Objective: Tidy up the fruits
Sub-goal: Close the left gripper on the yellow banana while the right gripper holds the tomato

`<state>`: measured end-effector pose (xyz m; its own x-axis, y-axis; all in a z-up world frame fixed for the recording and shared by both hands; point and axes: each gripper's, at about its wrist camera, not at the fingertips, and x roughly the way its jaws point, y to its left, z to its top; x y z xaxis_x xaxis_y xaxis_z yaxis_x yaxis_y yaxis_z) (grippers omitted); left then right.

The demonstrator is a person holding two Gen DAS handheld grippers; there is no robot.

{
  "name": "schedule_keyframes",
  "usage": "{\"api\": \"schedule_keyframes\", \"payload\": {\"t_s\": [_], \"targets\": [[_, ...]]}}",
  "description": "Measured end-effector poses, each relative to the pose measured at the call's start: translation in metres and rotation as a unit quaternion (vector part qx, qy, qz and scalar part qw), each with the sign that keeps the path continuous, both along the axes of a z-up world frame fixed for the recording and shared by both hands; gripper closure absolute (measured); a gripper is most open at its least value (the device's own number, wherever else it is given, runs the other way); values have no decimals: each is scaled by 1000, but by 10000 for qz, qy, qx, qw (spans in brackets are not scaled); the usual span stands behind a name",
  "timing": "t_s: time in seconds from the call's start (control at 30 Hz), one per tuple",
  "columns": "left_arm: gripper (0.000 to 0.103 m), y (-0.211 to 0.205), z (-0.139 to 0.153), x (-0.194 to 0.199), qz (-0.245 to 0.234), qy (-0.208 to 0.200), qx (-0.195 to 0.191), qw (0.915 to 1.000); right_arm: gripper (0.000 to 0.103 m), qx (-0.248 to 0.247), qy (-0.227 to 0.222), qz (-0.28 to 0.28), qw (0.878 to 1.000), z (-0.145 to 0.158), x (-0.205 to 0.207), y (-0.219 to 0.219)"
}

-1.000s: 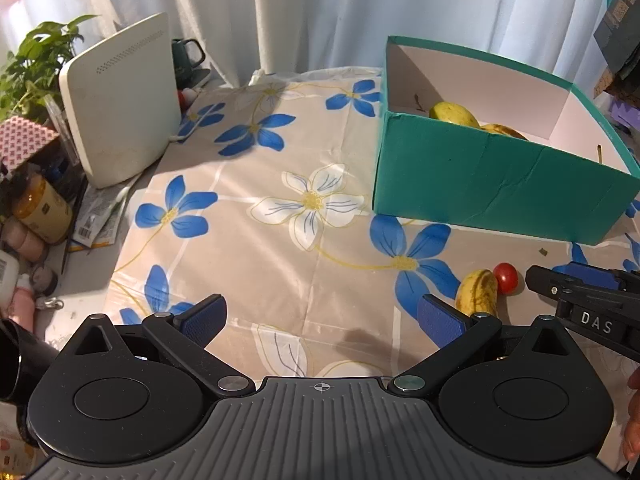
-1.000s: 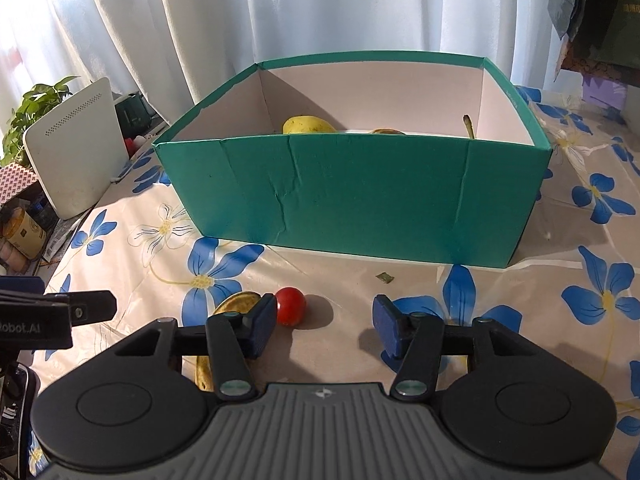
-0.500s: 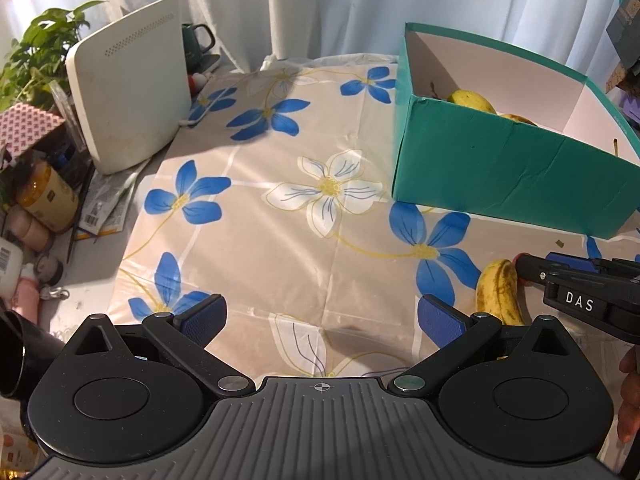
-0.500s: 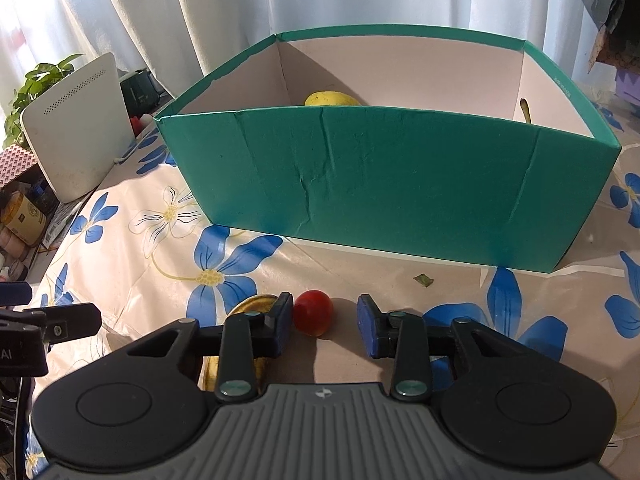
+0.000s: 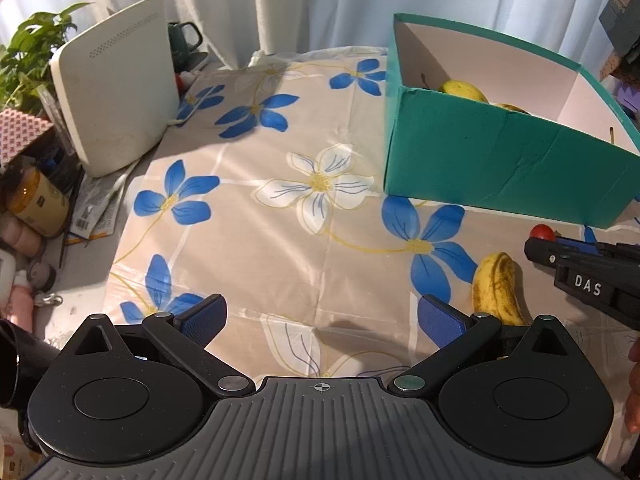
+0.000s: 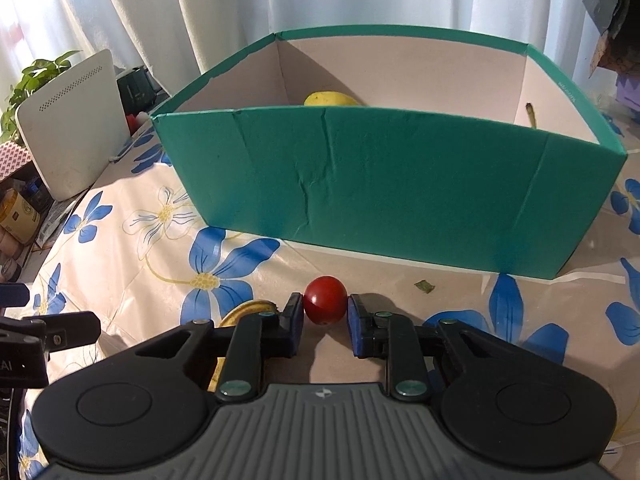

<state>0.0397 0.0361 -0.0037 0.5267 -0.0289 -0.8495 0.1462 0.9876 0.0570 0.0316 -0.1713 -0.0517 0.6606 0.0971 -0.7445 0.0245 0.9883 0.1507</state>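
Observation:
A small red cherry tomato (image 6: 325, 305) rests on the flowered tablecloth in front of the green box (image 6: 380, 184). My right gripper (image 6: 325, 314) is closing on it, and both blue pads touch its sides. In the left wrist view the tomato (image 5: 542, 232) shows just beyond the right gripper (image 5: 554, 242). A spotted yellow banana (image 5: 496, 288) lies on the cloth left of the tomato, partly hidden in the right wrist view (image 6: 244, 312). My left gripper (image 5: 320, 312) hovers wide open over bare cloth. Yellow fruit (image 6: 330, 99) lies inside the box.
A white router (image 5: 116, 100) leans at the left table edge, with a plant (image 5: 28, 52), a dark mug (image 5: 184, 38) and jars (image 5: 38, 200) around it. White curtains hang behind. The box (image 5: 500, 160) stands at the right rear.
The right gripper's jaws have narrowed from well apart to touching the tomato on both sides. The left gripper has stayed wide open and about where it was.

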Motion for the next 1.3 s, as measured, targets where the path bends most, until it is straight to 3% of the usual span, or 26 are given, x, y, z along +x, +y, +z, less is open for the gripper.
{"api": "schedule_keyframes", "payload": {"t_s": [0.47,0.67,0.8,1.03,1.3], "targets": [[0,-61,-10,3,-383,178,307,9986,80,153,-764,-577,9953,53,-75,-30],[0,-77,-13,3,-526,334,38,9980,80,178,-842,-815,9930,56,-98,-42],[0,-88,-24,5,-404,537,168,9976,80,199,-902,-935,9913,58,-109,-52],[0,-91,-34,8,-169,736,48,9971,80,262,-909,-1030,9902,55,-119,-63],[0,-105,-37,2,-159,638,184,9977,80,343,-878,-1011,9904,51,-122,-69]]}}
